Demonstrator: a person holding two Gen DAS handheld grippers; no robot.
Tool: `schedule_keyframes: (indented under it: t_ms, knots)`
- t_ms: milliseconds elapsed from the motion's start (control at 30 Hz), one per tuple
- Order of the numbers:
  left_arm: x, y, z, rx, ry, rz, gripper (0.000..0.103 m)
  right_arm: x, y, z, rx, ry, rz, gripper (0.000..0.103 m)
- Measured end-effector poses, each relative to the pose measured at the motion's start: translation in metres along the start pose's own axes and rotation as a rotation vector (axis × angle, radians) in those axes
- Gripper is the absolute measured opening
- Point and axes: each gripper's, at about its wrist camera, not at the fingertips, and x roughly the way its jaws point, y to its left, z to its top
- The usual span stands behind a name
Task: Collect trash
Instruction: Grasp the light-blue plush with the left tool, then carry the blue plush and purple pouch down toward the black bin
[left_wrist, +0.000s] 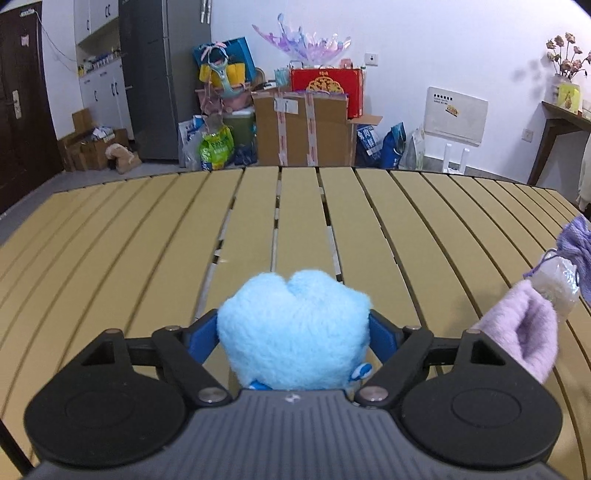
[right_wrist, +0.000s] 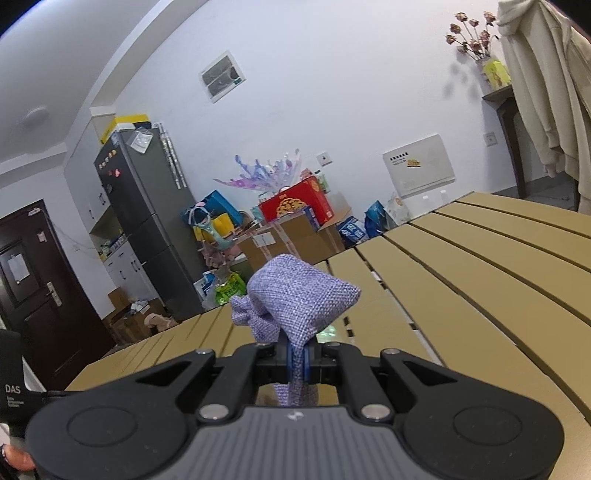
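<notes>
A light blue fluffy plush (left_wrist: 295, 328) sits between the blue fingers of my left gripper (left_wrist: 293, 319), just above the tan slatted table (left_wrist: 147, 240). Both pads touch its sides, so the gripper is shut on it. In the right wrist view my right gripper (right_wrist: 297, 356) is shut on the lower edge of a purple woven drawstring pouch (right_wrist: 299, 295), which stands up above the fingers over the table (right_wrist: 480, 277). The same pouch (left_wrist: 576, 240) shows at the right edge of the left wrist view.
Near the table's right side lie a lilac fluffy item (left_wrist: 524, 328) and a crumpled clear plastic piece (left_wrist: 557, 288). Beyond the far edge stand cardboard boxes (left_wrist: 303, 125), bags, a grey fridge (left_wrist: 162, 74) and a dark door (left_wrist: 22, 110). A coat (right_wrist: 546, 92) hangs at right.
</notes>
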Motion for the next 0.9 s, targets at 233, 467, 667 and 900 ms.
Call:
schedule_keyframes:
  t_ms: [233, 467, 667, 900]
  knots:
    - [-0.048, 0.004, 0.001, -0.003, -0.047, 0.011, 0.082, -0.026, 0.025, 0.008, -0.029, -0.016, 0.037, 0.005]
    - [-0.093, 0.009, -0.006, -0.024, -0.070, -0.002, 0.082, -0.064, 0.046, 0.013, -0.086, -0.025, 0.048, 0.005]
    - [-0.132, 0.011, -0.020, -0.027, -0.084, -0.016, 0.082, -0.104, 0.055, 0.016, -0.120, -0.029, 0.046, 0.005]
    - [-0.174, 0.010, -0.038, -0.026, -0.101, -0.034, 0.082, -0.153, 0.062, 0.016, -0.162, -0.027, 0.043, 0.005]
